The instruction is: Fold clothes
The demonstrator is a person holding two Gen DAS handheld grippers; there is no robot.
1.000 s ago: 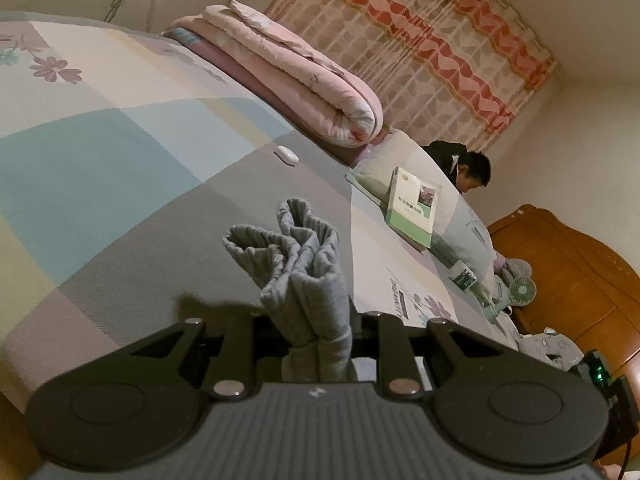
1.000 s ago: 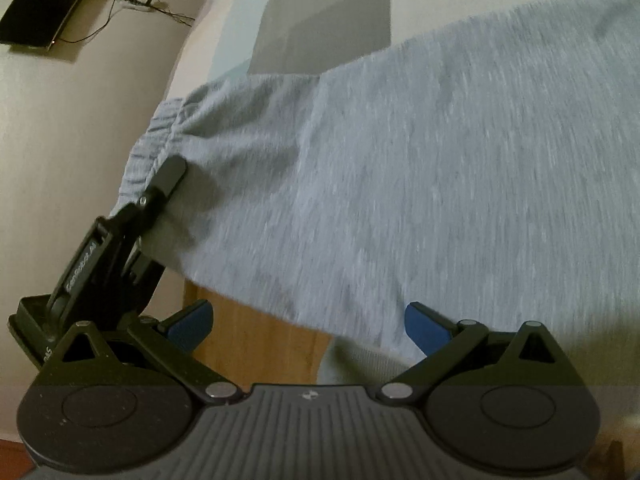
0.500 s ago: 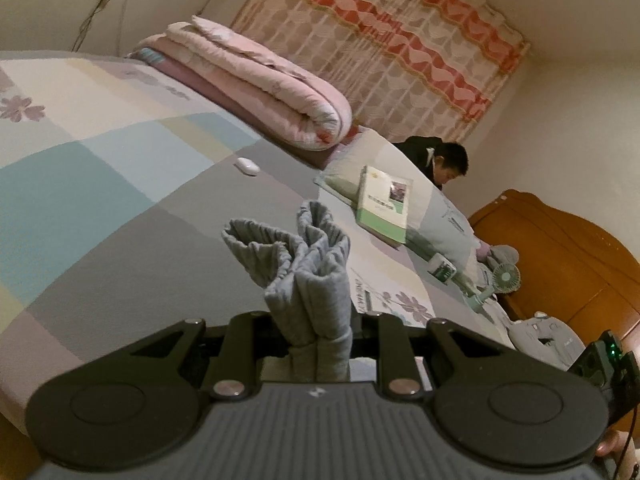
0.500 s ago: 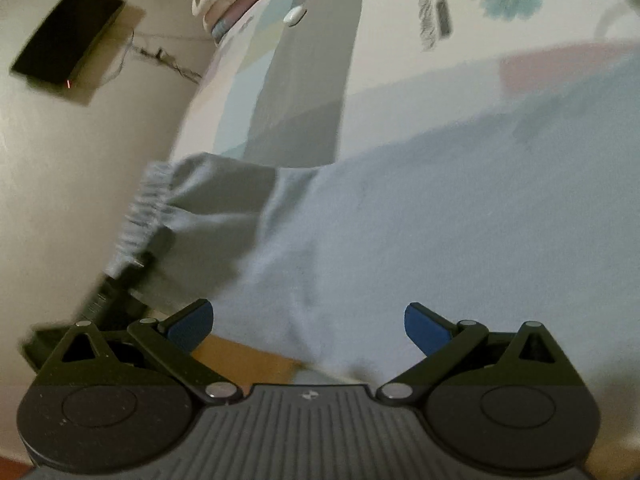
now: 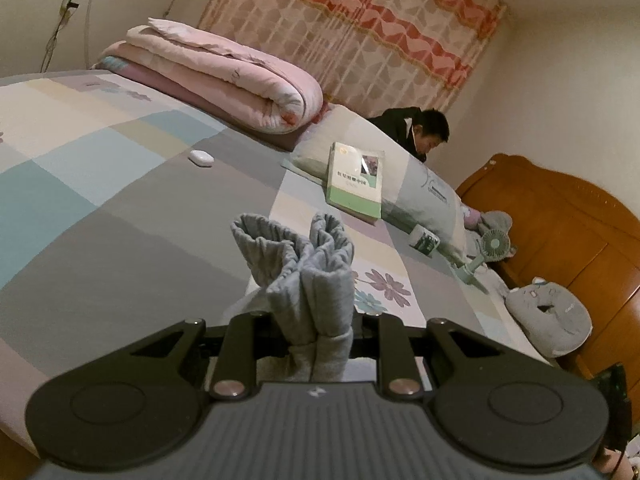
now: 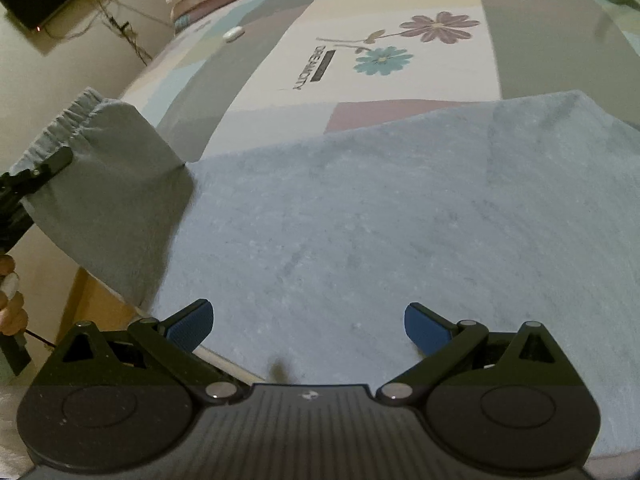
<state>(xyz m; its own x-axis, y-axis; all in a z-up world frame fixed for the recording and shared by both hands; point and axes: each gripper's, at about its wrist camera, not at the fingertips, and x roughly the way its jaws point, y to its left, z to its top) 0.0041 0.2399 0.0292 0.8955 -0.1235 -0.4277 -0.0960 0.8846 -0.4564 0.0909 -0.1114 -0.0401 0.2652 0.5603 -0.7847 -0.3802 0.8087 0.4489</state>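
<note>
A grey garment [image 6: 360,220] lies spread flat on the patchwork bed sheet [image 6: 304,52], reaching the bed's near edge. My left gripper [image 5: 314,320] is shut on the bunched elastic waistband [image 5: 312,268], which stands up between its fingers. In the right wrist view that waistband corner [image 6: 100,148] is lifted at the left, off the bed's edge, with the left gripper's finger [image 6: 44,168] clamped on it. My right gripper [image 6: 306,322] hovers over the near part of the cloth. It is open, with its blue pads [image 6: 192,322] wide apart and nothing between them.
A rolled pink quilt [image 5: 224,76] lies at the far side of the bed, with a green book [image 5: 354,184] on a pillow [image 5: 424,196]. A cup [image 5: 424,240], a small fan [image 5: 488,248] and a grey plush [image 5: 548,316] lie by the wooden headboard [image 5: 560,220]. A person [image 5: 420,132] crouches behind the bed.
My right gripper has swung inward over the garment, so more of the bed shows. The left gripper has risen with the waistband still in it.
</note>
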